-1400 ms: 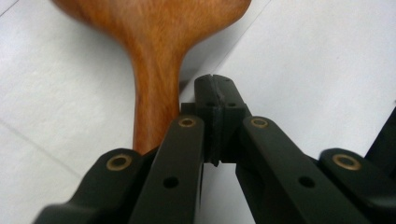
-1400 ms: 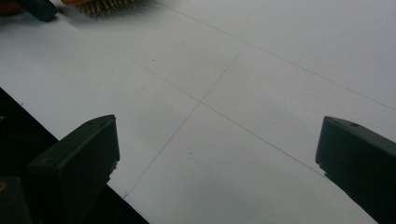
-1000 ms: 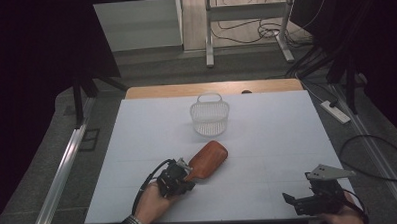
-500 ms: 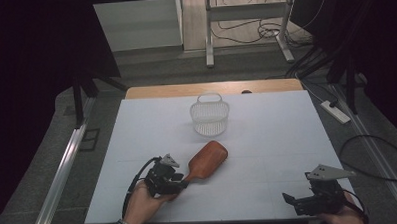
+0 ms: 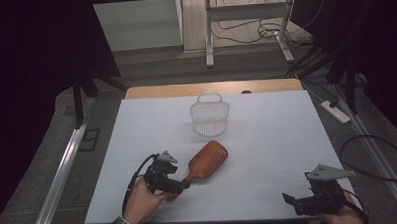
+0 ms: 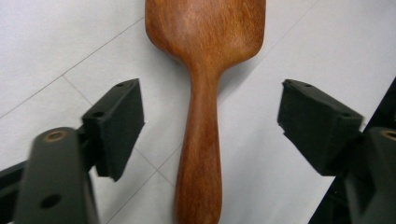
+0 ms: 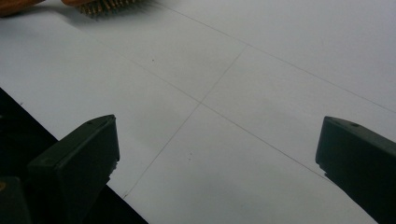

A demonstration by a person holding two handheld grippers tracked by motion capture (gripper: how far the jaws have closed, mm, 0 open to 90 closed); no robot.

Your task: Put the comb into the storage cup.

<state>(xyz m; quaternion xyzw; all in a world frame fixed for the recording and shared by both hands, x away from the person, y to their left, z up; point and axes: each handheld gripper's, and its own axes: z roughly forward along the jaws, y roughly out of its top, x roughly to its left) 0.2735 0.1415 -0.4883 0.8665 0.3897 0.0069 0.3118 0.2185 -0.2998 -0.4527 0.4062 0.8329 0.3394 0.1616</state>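
The step in hand looks like the pick-up of the wooden hairbrush (image 5: 204,162), which lies on the white table (image 5: 267,139) near the front edge, left of the middle, with its broad head pointing toward the small white basket (image 5: 209,116) farther back. The left gripper (image 5: 175,183) sits at the handle end. In the left gripper view its fingers (image 6: 116,123) stand wide apart with the brush handle (image 6: 200,154) running up between them, touching neither pad. So the grasp is lined up but not made.

The next move, as I judge it, calls for closing the fingers squarely on the narrow handle, low enough to catch it, since the handle is smooth, rounded wood and could roll or slip aside if only one pad meets it first. After that a lift and a carry toward the basket seems likely, though that is a guess from the layout.

The right gripper (image 5: 302,202) rests near the front right corner of the table, well apart from the brush, its fingers (image 7: 79,158) spread over bare table.

Hard to make out: the brush lies bristle side down, so the bristles show as just a thin fringe (image 7: 109,5) at the top edge of the right gripper view. The brush head is cut off at the top of the left gripper view. Whether the basket holds anything cannot be told from the high view.
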